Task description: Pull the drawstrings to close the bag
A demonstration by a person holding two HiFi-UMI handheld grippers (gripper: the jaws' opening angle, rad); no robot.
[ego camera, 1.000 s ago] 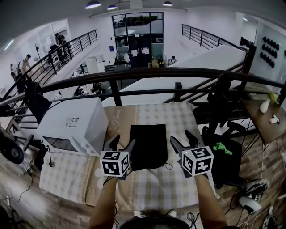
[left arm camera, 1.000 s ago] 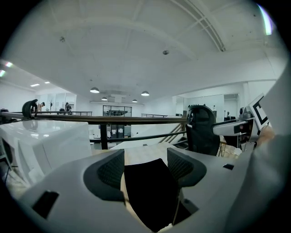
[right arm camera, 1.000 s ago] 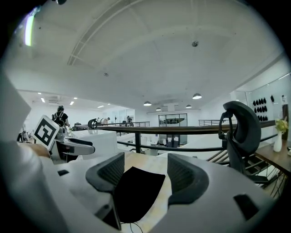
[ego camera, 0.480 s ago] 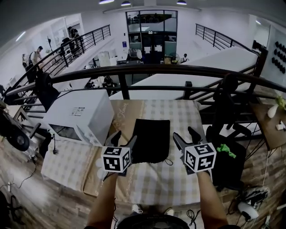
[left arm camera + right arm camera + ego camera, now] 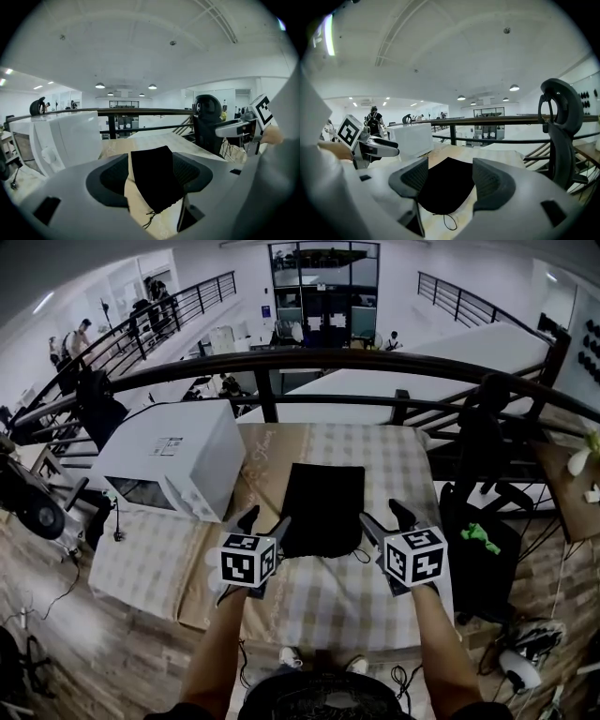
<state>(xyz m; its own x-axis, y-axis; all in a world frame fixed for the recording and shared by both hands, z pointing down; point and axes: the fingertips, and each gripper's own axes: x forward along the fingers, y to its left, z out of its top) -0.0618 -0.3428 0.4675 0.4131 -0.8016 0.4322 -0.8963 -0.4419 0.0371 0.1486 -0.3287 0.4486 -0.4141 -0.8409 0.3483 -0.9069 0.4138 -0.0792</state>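
We held both tongs low over the near side of the checked table (image 5: 401,468), and the black bag (image 5: 323,507) lay flat on it just ahead of them, between the two. The left gripper (image 5: 265,519) had its jaws apart and nothing in them; through the gap we saw only the bag on the table. The right gripper (image 5: 382,514) was released and empty in the same way. The bag looked like thin, limp fabric, so we judged it light, soft and easy to drag or crumple if we took the cloth itself. A thin drawstring loop (image 5: 447,220) lay at its near edge, and a short cord end (image 5: 151,216) showed there too. We judged these the right places to take hold, one for each gripper, pinched firmly, because such thin cord could slip out.
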